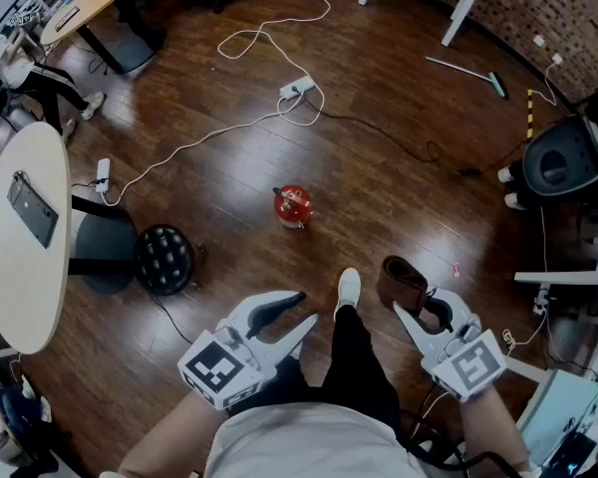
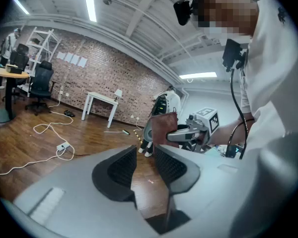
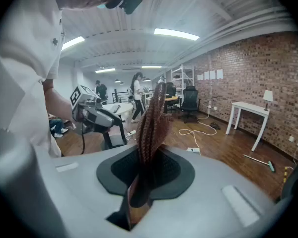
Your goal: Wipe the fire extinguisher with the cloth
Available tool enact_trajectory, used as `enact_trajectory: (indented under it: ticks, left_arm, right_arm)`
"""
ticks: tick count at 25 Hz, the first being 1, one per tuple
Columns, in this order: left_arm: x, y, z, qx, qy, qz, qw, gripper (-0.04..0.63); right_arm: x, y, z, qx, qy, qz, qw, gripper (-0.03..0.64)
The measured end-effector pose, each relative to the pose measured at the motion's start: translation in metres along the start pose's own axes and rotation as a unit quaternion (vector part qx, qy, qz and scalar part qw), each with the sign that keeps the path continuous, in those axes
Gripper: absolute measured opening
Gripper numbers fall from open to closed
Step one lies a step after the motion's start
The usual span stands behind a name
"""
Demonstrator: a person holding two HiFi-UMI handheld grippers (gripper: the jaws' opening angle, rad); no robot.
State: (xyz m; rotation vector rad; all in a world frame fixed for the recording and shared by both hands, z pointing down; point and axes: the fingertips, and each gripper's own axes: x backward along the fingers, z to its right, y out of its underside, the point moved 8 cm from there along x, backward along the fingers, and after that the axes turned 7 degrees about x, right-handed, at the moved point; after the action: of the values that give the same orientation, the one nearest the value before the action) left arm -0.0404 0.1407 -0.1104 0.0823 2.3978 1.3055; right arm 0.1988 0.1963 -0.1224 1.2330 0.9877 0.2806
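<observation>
Fire extinguisher (image 1: 293, 205) — location: on the wooden floor (image 1: 229, 197), ahead of my shoe (image 1: 349, 287) and well apart from both grippers. From above it reads as a small red body with a dark fitting on top. It appears to stand upright, though the steep angle leaves this uncertain. Nothing touches it.

Right gripper (image 1: 416, 309) — state: fingers (image 3: 171, 170) clenched on the cloth (image 3: 151, 118). The cloth is brown with a knitted texture, folded into a narrow band that rises from between the fingers and stands above them. In the head view it shows as a dark brown fold at the front of that gripper, held over bare floor and not over the extinguisher.

Left gripper (image 2: 145, 150) state: released. Its fingers (image 2: 118, 170) stand apart, and only floor shows through the gap. It carries nothing.

Progress, as I judge it:
1. Cloth secured. The pick-up part is complete.
2. Wiping not begun. Cloth and extinguisher are well apart, with open floor between them.
3. Remaining: step closer or reach down, bring the cloth against the red body, and rub over its surface.

The left gripper is free to steady the extinguisher, which looks small enough to tip or slide under a sideways stroke.

Surroundings: a power strip (image 1: 297, 89) lies on the floor beyond the extinguisher, and a black stool (image 1: 164, 259) stands to my left.
</observation>
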Motion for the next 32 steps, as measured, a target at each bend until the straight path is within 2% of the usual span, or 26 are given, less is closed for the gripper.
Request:
enact_trajectory:
  ticks: [5, 9, 13, 18, 21, 26, 29, 32]
  left_arm:
    - [-0.063, 0.028, -0.070, 0.038, -0.039, 0.043, 0.9976, 0.110]
    - [-0.111, 0.081, -0.133, 0.054, -0.075, 0.074, 0.9930, 0.110]
    - [-0.154, 0.137, -0.191, 0.064, -0.099, 0.097, 0.9883, 0.110]
    - [-0.180, 0.211, -0.257, 0.054, -0.102, 0.112, 0.9869, 0.110]
    - [-0.198, 0.247, -0.292, 0.046, -0.097, 0.116, 0.9874, 0.110]
    - [-0.212, 0.279, -0.332, 0.025, -0.093, 0.132, 0.9866, 0.109]
    - [-0.215, 0.297, -0.342, 0.012, -0.085, 0.114, 0.9898, 0.109]
    - [-0.215, 0.318, -0.351, 0.016, -0.084, 0.101, 0.9912, 0.109]
  right_arm:
    - [-0.085, 0.062, 0.093, 0.035, -0.039, -0.009, 0.999, 0.054]
    - [-0.179, 0.141, 0.145, 0.046, -0.072, -0.016, 0.996, 0.054]
    - [-0.277, 0.222, 0.181, 0.050, -0.099, 0.009, 0.994, 0.054]
    - [-0.388, 0.290, 0.195, 0.075, -0.127, 0.055, 0.987, 0.054]
    - [-0.435, 0.327, 0.208, 0.071, -0.136, 0.067, 0.986, 0.054]
    - [-0.488, 0.374, 0.211, 0.100, -0.170, 0.059, 0.978, 0.054]
    - [-0.510, 0.404, 0.212, 0.103, -0.176, 0.045, 0.978, 0.054]
    - [-0.529, 0.430, 0.209, 0.102, -0.186, 0.026, 0.977, 0.054]
